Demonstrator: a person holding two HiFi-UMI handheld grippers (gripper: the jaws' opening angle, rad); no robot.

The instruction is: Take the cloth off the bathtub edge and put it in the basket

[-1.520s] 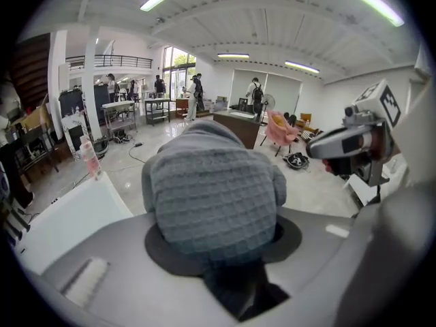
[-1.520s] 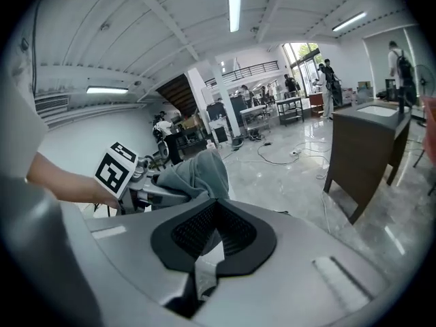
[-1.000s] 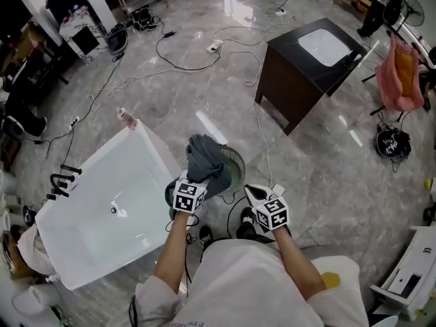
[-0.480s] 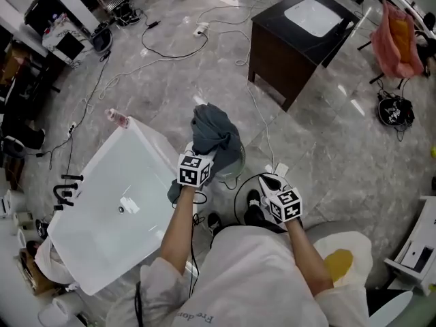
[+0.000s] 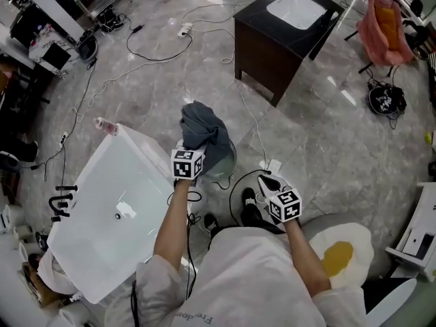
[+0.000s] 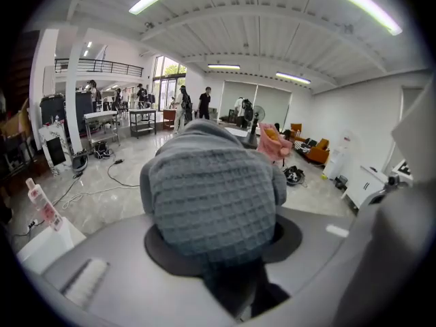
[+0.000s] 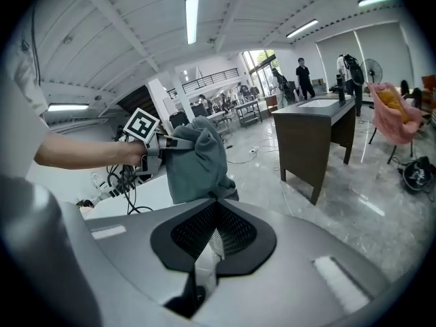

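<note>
You are holding the cloth (image 5: 202, 129) in your left gripper (image 5: 193, 148). It is bunching up just ahead of the jaws and drooping down from them. In the left gripper view the grey, waffle-textured cloth is filling the whole gap between the jaws. They are standing partly apart and pinching a thick fold of it from both sides.

In the head view the cloth is hanging over the basket (image 5: 231, 159), which is sitting on the floor just beside the bathtub (image 5: 88, 203). The cloth is hiding most of the basket, so you cannot tell whether its lower end is touching the rim or reaching inside. The cloth is clear of the bathtub edge, off to the tub's right side.

Your right gripper (image 5: 267, 182) is hovering to the right of the basket, near it but well apart from the cloth. In the right gripper view its jaws are meeting along the middle, and nothing is lying between them. That camera is looking across at your left gripper carrying the cloth, with the dark cabinet (image 7: 315, 136) standing on the floor beyond it to the right.
</note>
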